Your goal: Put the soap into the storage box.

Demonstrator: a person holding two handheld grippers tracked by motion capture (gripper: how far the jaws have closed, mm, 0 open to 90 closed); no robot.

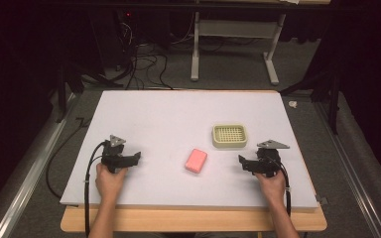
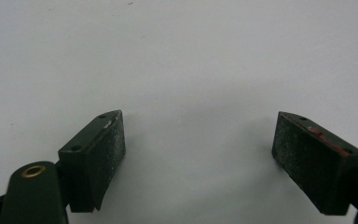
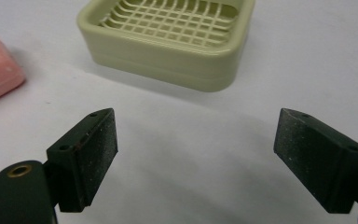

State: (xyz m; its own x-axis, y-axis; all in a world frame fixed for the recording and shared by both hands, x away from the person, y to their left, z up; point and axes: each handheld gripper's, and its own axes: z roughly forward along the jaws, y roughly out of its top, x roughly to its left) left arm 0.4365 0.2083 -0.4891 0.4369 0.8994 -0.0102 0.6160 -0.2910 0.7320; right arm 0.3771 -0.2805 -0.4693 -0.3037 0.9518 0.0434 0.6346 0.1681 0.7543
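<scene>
From above, the pink soap bar (image 1: 196, 160) lies on the table (image 1: 144, 114) between both grippers, its long axis running slightly diagonally away from the person, nearer the right gripper (image 1: 244, 162) than the left gripper (image 1: 135, 157); the green soap dish (image 1: 229, 136) sits just beyond. Left gripper view: jaws wide, bare table ahead. Right gripper view: jaws wide, dish ahead, soap at the left edge.

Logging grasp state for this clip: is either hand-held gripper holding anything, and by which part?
Nothing is held. The left hand-held gripper and right hand-held gripper are both open over bare table.
</scene>
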